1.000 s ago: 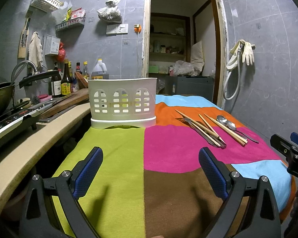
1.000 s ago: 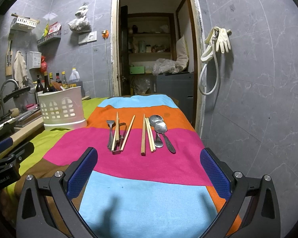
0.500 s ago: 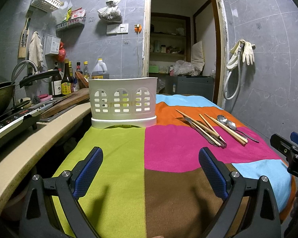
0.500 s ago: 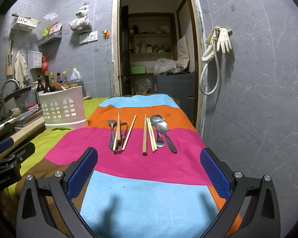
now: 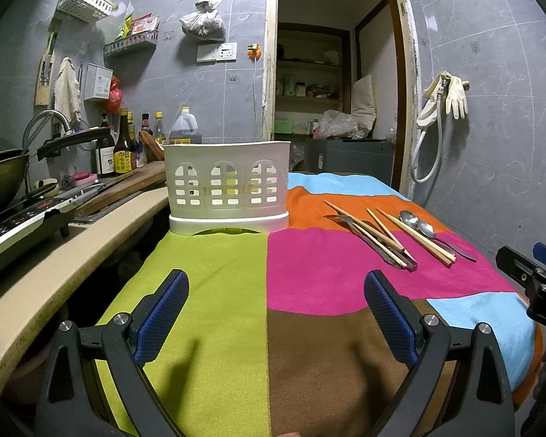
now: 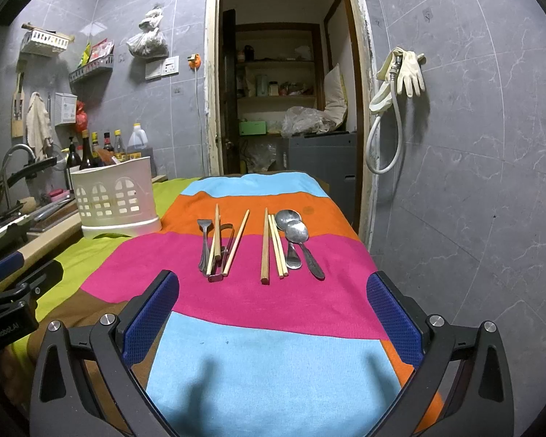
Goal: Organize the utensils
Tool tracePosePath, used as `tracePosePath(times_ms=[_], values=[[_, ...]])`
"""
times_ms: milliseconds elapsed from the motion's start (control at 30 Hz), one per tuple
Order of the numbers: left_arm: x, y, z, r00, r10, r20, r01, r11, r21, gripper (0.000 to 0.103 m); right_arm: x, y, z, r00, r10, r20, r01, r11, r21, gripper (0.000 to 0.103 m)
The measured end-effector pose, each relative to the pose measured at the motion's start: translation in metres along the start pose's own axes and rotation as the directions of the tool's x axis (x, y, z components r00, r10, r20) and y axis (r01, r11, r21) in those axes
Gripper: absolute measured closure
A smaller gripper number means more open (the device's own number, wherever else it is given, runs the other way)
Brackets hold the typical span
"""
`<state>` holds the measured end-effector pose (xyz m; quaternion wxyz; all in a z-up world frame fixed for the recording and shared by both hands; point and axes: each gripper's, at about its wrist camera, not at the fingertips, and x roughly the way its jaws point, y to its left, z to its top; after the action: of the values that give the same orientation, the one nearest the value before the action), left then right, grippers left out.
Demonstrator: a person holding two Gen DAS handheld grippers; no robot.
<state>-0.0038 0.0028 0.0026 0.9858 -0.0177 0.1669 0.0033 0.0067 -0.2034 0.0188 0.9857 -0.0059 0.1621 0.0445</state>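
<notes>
From my left camera, my left gripper (image 5: 276,318) is wide open and holds nothing; it hangs over the green and brown parts of the cloth (image 5: 218,327). The white caddy (image 5: 226,187) stands upright ahead, at the far edge of the green patch. Through its holes I see only the cloth colour, so I cannot tell if something is inside. The chopsticks (image 5: 378,235), fork (image 5: 342,219) and spoons (image 5: 416,223) lie to its right, apart from it.

From my right camera, my right gripper (image 6: 273,313) is also wide open and empty, over the blue patch. The utensils lie in a row on the pink and orange stripes: fork (image 6: 204,244), chopsticks (image 6: 265,247), then two spoons (image 6: 296,233), one partly on the other. The caddy (image 6: 114,196) stands far left.
</notes>
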Motion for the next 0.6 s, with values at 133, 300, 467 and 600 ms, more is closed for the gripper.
tracePosePath(times_ms=[133,300,467,600], values=[[0.0002,-0.0003,-0.0001,1.0,0.0,0.0,0.0,1.0,-0.001,0.008,-0.0017,0.0012,0.0006,1.0,0.002,0.0,-0.002,1.0,0.0,0.0],[0.0001,0.0,0.0,1.0,-0.001,0.0,0.001,1.0,0.0,0.008,-0.0001,0.0004,0.0001,1.0,0.002,-0.002,-0.002,1.0,0.001,0.0],[-0.0003,0.0005,0.0,1.0,0.0,-0.001,0.0,1.0,-0.001,0.008,0.0018,-0.0006,-0.0007,1.0,0.001,-0.002,-0.001,1.0,0.001,0.0],[-0.0007,0.0033,-0.0002,1.0,0.002,-0.001,-0.002,1.0,-0.002,0.008,0.0016,-0.0009,-0.0003,1.0,0.002,-0.001,-0.002,1.0,0.001,0.0]])
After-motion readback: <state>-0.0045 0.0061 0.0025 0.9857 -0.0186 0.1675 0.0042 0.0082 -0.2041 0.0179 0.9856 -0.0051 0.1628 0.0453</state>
